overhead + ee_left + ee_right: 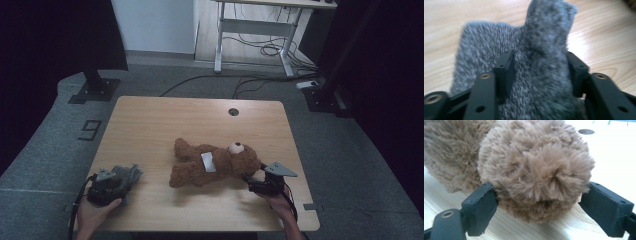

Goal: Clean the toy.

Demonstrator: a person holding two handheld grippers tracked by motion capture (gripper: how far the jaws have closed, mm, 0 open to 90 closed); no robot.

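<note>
A brown teddy bear lies on its back on the wooden table, head to the right, with a white tag on its belly. My right gripper is at the bear's head; in the right gripper view its jaws press into a round fluffy part of the bear from both sides. A grey fuzzy cloth lies near the table's front left. My left gripper rests over it with its jaws apart. An upright fold of the cloth stands between the jaws.
A round cable hole sits near the table's far edge. Beyond the table stand a white desk frame with loose cables on the floor and a black stand base at the far left. Bare wood lies across the table's far half.
</note>
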